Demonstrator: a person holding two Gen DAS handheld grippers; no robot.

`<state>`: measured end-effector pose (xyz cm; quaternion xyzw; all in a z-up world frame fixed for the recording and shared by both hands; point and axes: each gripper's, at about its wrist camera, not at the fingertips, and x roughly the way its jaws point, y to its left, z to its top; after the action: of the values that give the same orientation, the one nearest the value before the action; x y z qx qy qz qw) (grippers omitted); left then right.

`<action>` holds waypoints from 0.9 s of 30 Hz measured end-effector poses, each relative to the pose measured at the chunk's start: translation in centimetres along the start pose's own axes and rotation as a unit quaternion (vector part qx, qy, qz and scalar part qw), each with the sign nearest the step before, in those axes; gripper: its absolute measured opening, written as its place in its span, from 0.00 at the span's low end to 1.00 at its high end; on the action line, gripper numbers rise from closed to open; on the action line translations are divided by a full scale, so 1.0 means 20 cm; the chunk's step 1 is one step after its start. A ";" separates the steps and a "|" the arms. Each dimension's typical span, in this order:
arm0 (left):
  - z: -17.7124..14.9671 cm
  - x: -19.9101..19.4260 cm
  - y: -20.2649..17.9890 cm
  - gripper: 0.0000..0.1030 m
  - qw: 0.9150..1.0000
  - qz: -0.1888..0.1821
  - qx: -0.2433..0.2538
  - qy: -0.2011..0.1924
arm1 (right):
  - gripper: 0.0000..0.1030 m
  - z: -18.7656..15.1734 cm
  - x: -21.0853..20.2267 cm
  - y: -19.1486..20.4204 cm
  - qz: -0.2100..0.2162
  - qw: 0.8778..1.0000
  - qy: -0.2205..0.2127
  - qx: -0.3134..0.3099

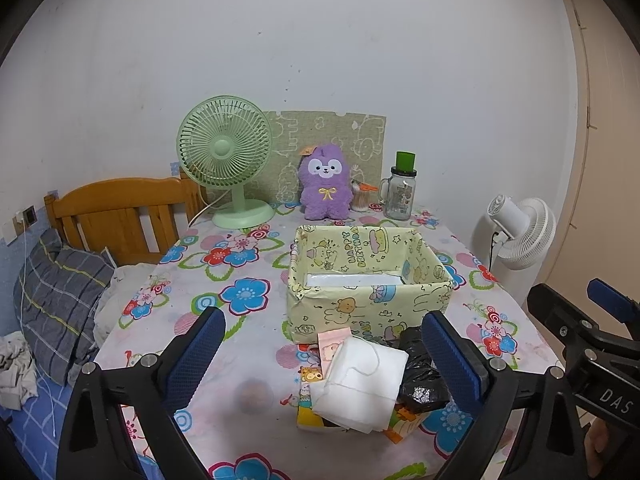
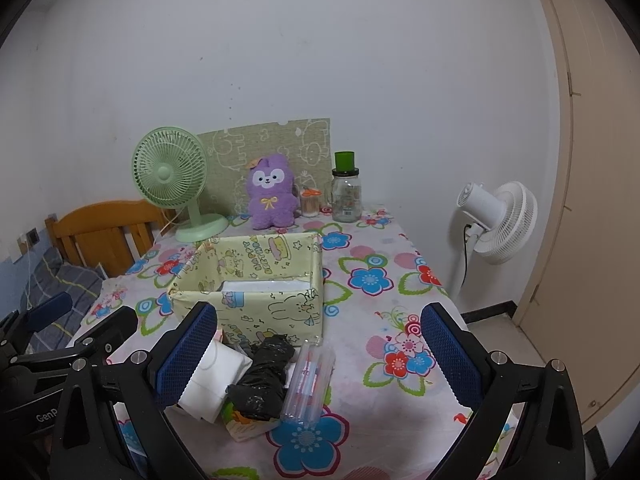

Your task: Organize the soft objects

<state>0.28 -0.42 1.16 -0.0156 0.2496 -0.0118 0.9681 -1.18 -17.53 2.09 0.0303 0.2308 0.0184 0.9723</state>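
A pale yellow cartoon-print box [image 1: 372,304] [image 2: 276,312] stands open on the flowered tablecloth [image 1: 240,280] [image 2: 380,280], with something flat and white inside. In front of it lies a small pile: a white folded cloth pack [image 1: 360,388] [image 2: 216,380], a crumpled black plastic bag [image 1: 420,376] [image 2: 264,380], a clear plastic packet [image 2: 310,380] and a colourful carton [image 1: 312,412] [image 2: 244,424] underneath. My left gripper [image 1: 326,360] is open, its fingers either side of the pile and above it. My right gripper [image 2: 320,360] is open too, over the clear packet. A purple plush toy [image 1: 326,184] [image 2: 272,194] sits at the back.
At the back stand a green desk fan [image 1: 226,160] [image 2: 172,180], a glass jar with a green lid [image 1: 400,192] [image 2: 346,196], a cotton-swab holder [image 1: 360,198] and a patterned board [image 1: 332,140]. A bed with pillow [image 1: 60,300] lies left; a white floor fan [image 1: 520,232] [image 2: 500,220] stands right.
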 end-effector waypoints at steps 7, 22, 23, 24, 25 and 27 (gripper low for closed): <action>0.00 0.00 0.00 0.95 1.000 0.000 0.000 0.000 | 0.99 0.00 0.00 0.00 0.000 1.000 -0.001 -0.001; -0.02 0.01 -0.02 0.94 1.000 -0.001 0.002 0.003 | 0.98 0.00 0.01 -0.01 0.002 1.000 0.002 0.004; -0.02 0.01 -0.02 0.94 1.000 -0.001 0.002 0.004 | 0.98 -0.01 0.01 -0.01 0.003 1.000 0.003 0.004; -0.02 0.02 -0.02 0.93 1.000 -0.001 0.003 0.005 | 0.98 -0.01 0.02 -0.01 0.003 1.000 0.004 0.005; -0.03 0.02 -0.03 0.93 1.000 -0.002 0.003 0.007 | 0.98 -0.01 0.02 -0.02 0.003 1.000 0.005 0.005; -0.03 0.04 -0.03 0.92 1.000 -0.003 0.005 0.010 | 0.98 -0.01 0.03 -0.01 0.003 1.000 0.006 0.005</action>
<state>0.58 -1.00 0.26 -0.0116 0.2591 -0.0157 0.9657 -0.76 -17.77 1.58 0.0357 0.2370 0.0208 0.9706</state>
